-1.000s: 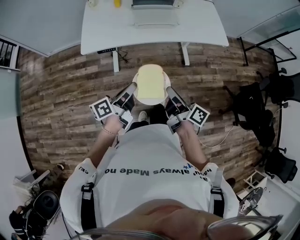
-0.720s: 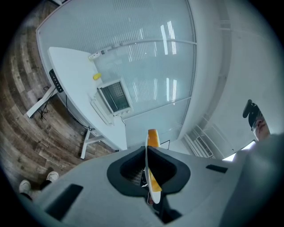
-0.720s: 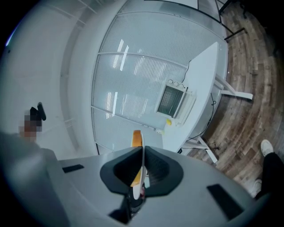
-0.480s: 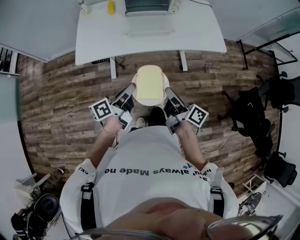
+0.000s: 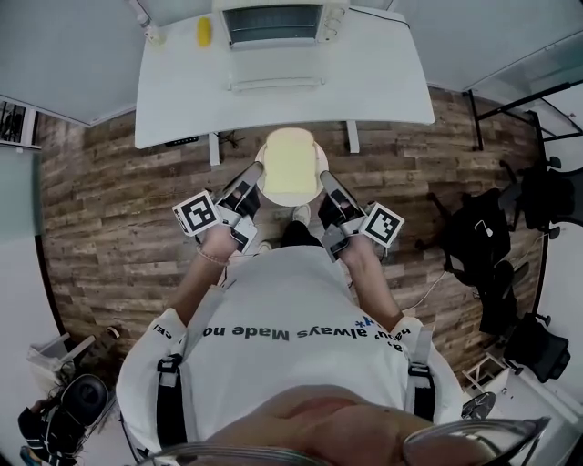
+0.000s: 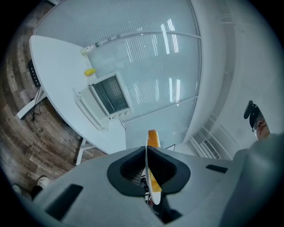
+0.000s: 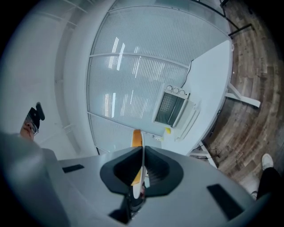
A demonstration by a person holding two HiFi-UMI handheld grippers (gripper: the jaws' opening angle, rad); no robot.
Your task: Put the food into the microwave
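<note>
A slice of toast [image 5: 290, 162] lies on a round white plate [image 5: 266, 186] held level over the wood floor. My left gripper [image 5: 258, 173] is shut on the plate's left rim and my right gripper [image 5: 324, 177] on its right rim. In the left gripper view the plate [image 6: 151, 179] shows edge-on between the jaws of the left gripper [image 6: 147, 153], the toast crust [image 6: 152, 138] above it. The right gripper [image 7: 142, 155] likewise pinches the plate [image 7: 138, 179], with the crust [image 7: 136, 137] showing. Ahead, the microwave [image 5: 273, 22] [image 6: 109, 94] [image 7: 170, 108] stands on a white table [image 5: 383, 82], door [image 5: 275, 83] folded down open.
A yellow object [image 5: 203, 31] [image 6: 90, 71] and a small white bottle [image 5: 156, 36] stand left of the microwave. Black office chairs [image 5: 483, 238] crowd the right side. A bin and bags [image 5: 77, 405] sit at lower left. The table's legs [image 5: 215, 148] stand just ahead of the plate.
The table and microwave have come closer and further into view as the person walks forward. Both grippers keep the same hold on the plate.
</note>
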